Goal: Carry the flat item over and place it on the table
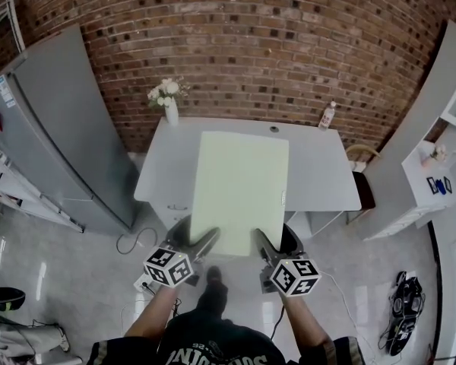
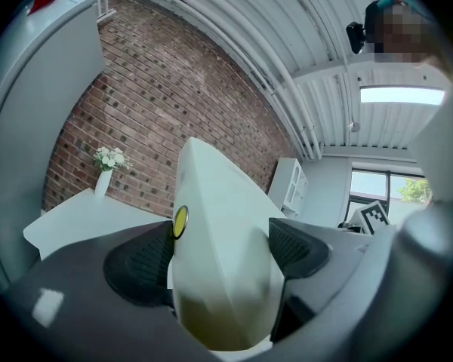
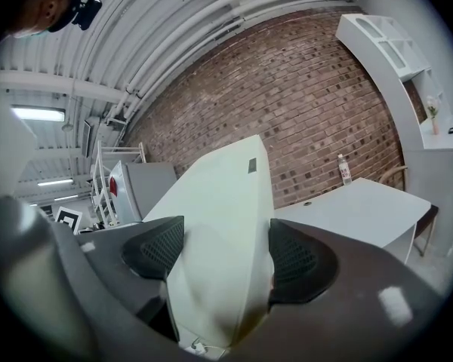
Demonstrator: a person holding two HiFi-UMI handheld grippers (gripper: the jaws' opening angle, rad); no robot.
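A brick wall point(image 1: 251, 44) backs a white worktop point(image 1: 319, 173), and we stand at its near edge. The flat item, a pale green board point(image 1: 239, 188), is held by its near end between us and the worktop, and its length reaches out over the middle of the top. In both gripper views it slopes up and away from the jaws, so we judge its far end to be raised, not lying down; whether any part touches the surface we cannot tell.

The left tool point(image 1: 194, 240) is clamped on the board's near left corner and the right tool point(image 1: 276, 242) on the near right corner, with each pair of pads pressed to the board's two faces.

A vase of flowers point(image 1: 169, 101) stands at the back left corner of the worktop and a bottle point(image 1: 327, 116) at the back right, both clear of the board.

We judge the carry nearly done. Next we would lower both tools evenly and open them once the board lies flat.
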